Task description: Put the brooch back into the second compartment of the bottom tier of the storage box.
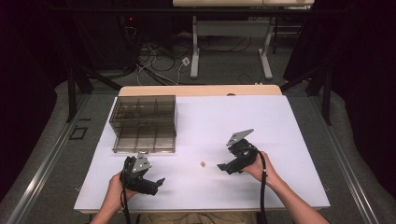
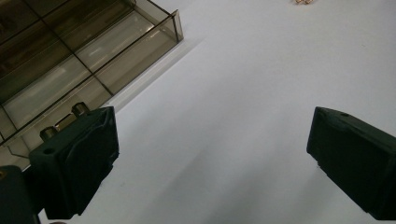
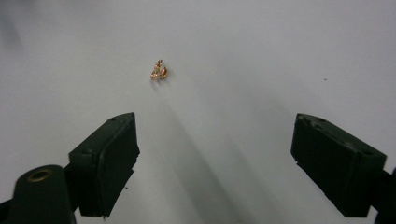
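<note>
**Picking the gold piece off the tabletop w/ the right gripper**

Since the small gold-coloured piece (image 3: 159,71) lies alone on the white tabletop (image 1: 280,140), btw the two grippers and well apart from the box, the step in hand looks like a pick w/ the right gripper (image 1: 223,166). Its fingers (image 3: 109,158) stand wide open w/ nothing btw them; the piece sits ahead of them, a bit toward the left finger in the right gripper view, not centred in the gap.

To do it well, probably:
- Line up first. Shift the gripper so the piece sits mid-gap, then come fwd and down. Closing off-centre would likely push it sideways instead of catching it.
- Get low. The piece is tiny and flat-ish, so the finger ends should nearly touch the tabletop before closing, else the pads pass over it.
- Close slow. It's a small irregular cluster, exact shape too small to tell; a fast snap could flick it away on the smooth surface.
- Lift straight up and check it's btw the pads before travelling.

The left gripper (image 1: 158,181) rests near the front edge of the tabletop, fingers (image 2: 77,163) also wide open and empty, pointing roughly toward the piece, w/ the smoky clear compartment box (image 1: 144,122) at its side. The box lies open, lid folded back, compartments look empty as far as I can see, so it's likely the drop spot. Keep the left one parked so the two don't clash over the piece.
</note>
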`<control>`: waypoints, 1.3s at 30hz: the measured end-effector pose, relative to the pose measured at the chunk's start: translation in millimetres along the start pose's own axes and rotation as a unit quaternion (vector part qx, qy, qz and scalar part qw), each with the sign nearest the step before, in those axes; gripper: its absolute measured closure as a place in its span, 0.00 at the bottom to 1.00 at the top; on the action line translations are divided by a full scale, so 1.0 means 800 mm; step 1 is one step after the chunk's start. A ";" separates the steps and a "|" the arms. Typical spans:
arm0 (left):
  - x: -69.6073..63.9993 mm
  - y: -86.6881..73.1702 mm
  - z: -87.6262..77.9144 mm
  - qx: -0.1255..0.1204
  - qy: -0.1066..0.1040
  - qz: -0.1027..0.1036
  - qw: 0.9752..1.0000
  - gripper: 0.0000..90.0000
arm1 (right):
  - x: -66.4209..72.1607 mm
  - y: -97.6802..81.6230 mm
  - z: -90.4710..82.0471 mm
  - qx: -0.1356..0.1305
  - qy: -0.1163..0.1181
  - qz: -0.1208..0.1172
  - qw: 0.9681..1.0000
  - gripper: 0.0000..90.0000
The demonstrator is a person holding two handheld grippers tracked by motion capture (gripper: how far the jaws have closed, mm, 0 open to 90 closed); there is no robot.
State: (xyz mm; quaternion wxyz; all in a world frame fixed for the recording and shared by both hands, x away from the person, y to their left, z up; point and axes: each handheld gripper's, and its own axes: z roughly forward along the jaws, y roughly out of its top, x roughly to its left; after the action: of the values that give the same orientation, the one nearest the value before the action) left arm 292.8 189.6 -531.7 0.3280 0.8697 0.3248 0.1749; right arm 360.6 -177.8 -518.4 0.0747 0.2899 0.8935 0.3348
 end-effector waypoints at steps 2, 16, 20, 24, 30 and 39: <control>0.000 0.000 0.000 0.000 0.001 0.000 1.000 0.03 | -0.001 -0.002 -0.007 -0.003 -0.002 0.003 1.000 0.12; 0.000 0.000 -0.001 -0.003 0.003 0.004 1.000 0.02 | 0.001 -0.030 -0.033 0.001 -0.034 0.001 0.999 0.00; -0.001 0.000 0.000 -0.003 0.004 0.003 1.000 0.02 | 0.001 -0.038 -0.037 -0.005 -0.048 -0.003 0.999 0.00; -0.001 0.000 0.000 -0.003 0.005 0.004 1.000 0.02 | 0.002 -0.047 -0.042 -0.002 -0.063 -0.010 0.998 0.00; -0.001 0.001 0.000 -0.002 0.008 0.005 1.000 0.02 | 0.001 -0.059 -0.050 -0.011 -0.067 -0.010 0.998 0.00; -0.001 0.001 0.001 -0.002 0.009 0.007 1.000 0.02 | -0.001 -0.073 -0.061 -0.024 -0.079 0.000 0.997 0.00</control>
State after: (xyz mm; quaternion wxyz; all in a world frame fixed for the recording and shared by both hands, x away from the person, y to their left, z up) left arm 293.2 188.4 -531.8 0.3259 0.8695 0.3215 0.1856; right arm 318.0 -240.6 -518.8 0.1525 0.3135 0.8764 0.3322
